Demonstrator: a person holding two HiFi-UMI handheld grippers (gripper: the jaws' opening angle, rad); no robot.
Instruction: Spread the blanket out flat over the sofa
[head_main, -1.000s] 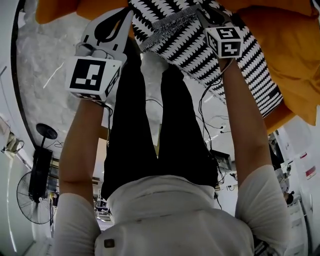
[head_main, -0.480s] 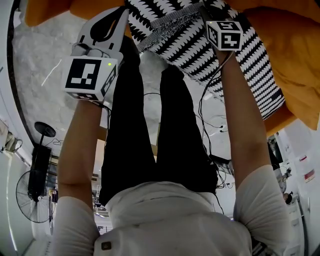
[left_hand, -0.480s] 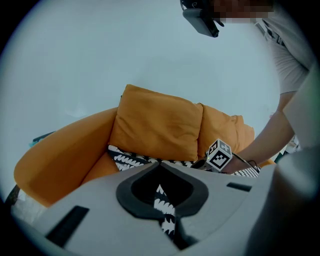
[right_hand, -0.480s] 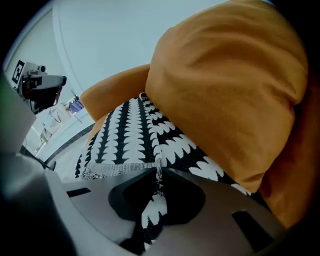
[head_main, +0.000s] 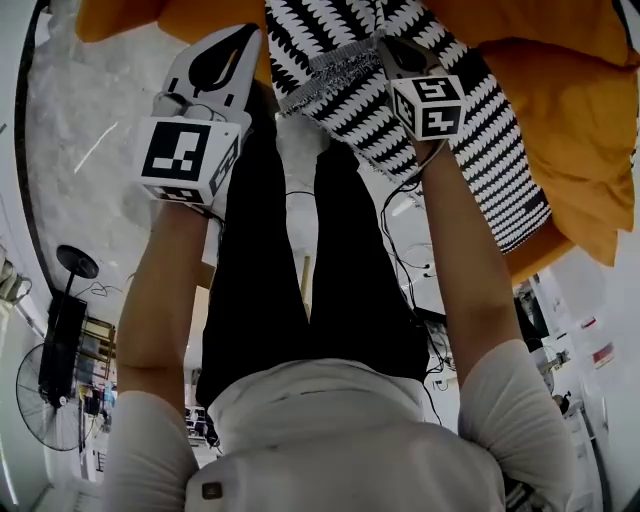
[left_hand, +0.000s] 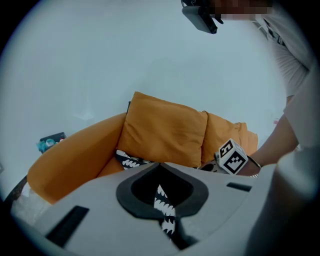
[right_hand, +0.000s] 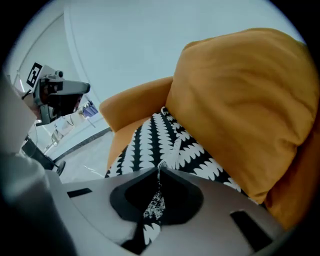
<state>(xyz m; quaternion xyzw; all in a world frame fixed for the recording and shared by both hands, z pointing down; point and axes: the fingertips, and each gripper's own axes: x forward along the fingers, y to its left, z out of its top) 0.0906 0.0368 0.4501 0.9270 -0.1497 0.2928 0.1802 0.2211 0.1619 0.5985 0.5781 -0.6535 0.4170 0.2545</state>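
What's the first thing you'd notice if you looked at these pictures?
The black-and-white patterned blanket lying on the bright orange sofa, at the top of the head view. The left gripper pinches one edge, and the right gripper has just closed its jaws on the fringed edge.

A black-and-white zigzag-patterned woven blanket lay rumpled on the seat of an orange fabric sofa, against its plump back cushion, fringed near edge drawn up.

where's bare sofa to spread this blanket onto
Bare: the armrest and the back cushions behind the blanket. Crowded: in front of the cushions, where the left gripper clamps the blanket and the right gripper has just closed its jaws on it.
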